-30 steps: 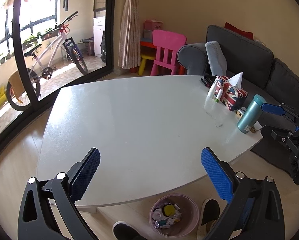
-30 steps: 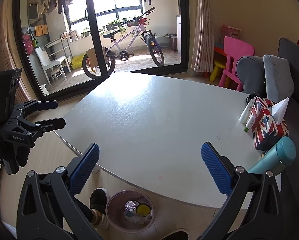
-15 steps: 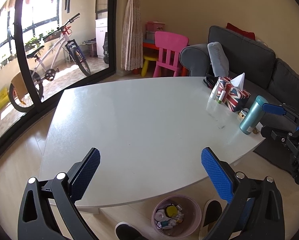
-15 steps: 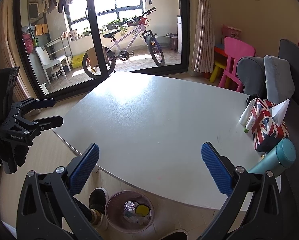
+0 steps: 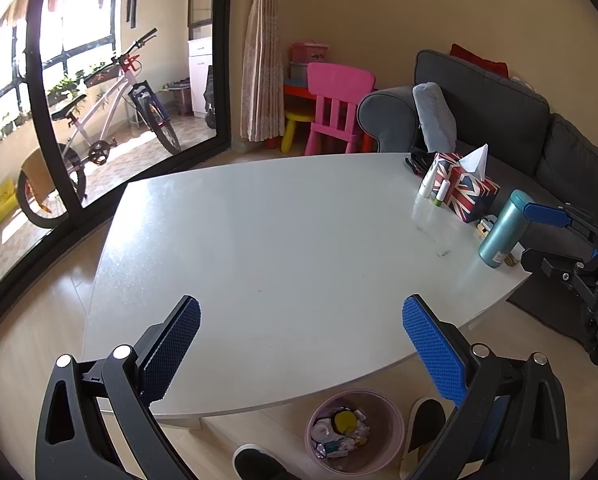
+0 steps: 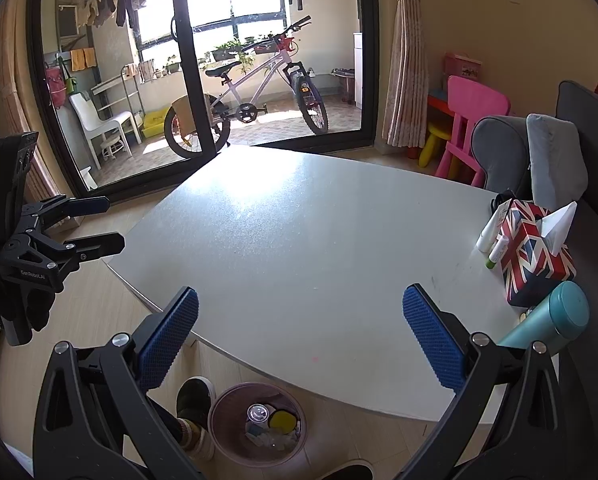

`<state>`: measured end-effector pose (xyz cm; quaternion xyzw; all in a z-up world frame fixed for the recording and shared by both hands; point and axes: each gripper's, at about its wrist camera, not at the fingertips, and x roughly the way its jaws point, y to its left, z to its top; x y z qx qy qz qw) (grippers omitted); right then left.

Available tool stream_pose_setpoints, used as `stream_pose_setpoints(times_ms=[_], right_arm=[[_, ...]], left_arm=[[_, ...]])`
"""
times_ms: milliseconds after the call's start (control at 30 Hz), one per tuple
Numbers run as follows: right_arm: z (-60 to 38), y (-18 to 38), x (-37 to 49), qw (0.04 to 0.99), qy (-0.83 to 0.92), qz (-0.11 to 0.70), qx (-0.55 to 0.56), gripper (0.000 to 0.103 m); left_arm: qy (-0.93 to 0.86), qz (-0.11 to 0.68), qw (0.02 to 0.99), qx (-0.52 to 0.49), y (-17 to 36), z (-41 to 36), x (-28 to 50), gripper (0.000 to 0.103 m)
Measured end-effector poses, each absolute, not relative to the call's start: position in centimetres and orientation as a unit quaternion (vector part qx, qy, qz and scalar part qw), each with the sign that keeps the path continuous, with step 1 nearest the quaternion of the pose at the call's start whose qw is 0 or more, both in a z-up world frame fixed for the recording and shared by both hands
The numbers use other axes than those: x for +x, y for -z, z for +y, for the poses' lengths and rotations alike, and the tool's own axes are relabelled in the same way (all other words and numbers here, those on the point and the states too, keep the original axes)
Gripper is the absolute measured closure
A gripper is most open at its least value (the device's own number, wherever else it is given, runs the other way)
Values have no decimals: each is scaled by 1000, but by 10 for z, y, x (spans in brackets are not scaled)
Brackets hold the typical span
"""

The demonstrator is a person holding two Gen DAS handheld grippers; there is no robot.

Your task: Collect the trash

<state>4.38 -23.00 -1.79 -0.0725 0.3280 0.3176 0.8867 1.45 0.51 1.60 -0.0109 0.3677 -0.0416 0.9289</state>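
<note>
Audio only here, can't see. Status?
Left gripper open, empty. Right gripper open, empty. Bin on floor holds trash. No trash on table.

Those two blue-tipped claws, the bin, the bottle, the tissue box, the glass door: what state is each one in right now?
Left gripper: open, empty.
Right gripper: open, empty.
Bin: on the floor, trash inside, no lid.
Bottle: upright, capped.
Tissue box: a tissue sticking up.
Glass door: cannot tell whether slid open.
Table: bare in the middle.

Left gripper, fingers spread, hangs above table and trash bin.
</note>
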Motion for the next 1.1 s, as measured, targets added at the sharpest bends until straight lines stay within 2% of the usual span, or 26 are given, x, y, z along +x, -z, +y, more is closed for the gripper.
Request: stream_pose_setpoints(times_ms=[1100], right_arm=[[-232,18,46,887,-317,329,-72,3]], left_arm=[[50,370,928,-12,-19,2,16,6]])
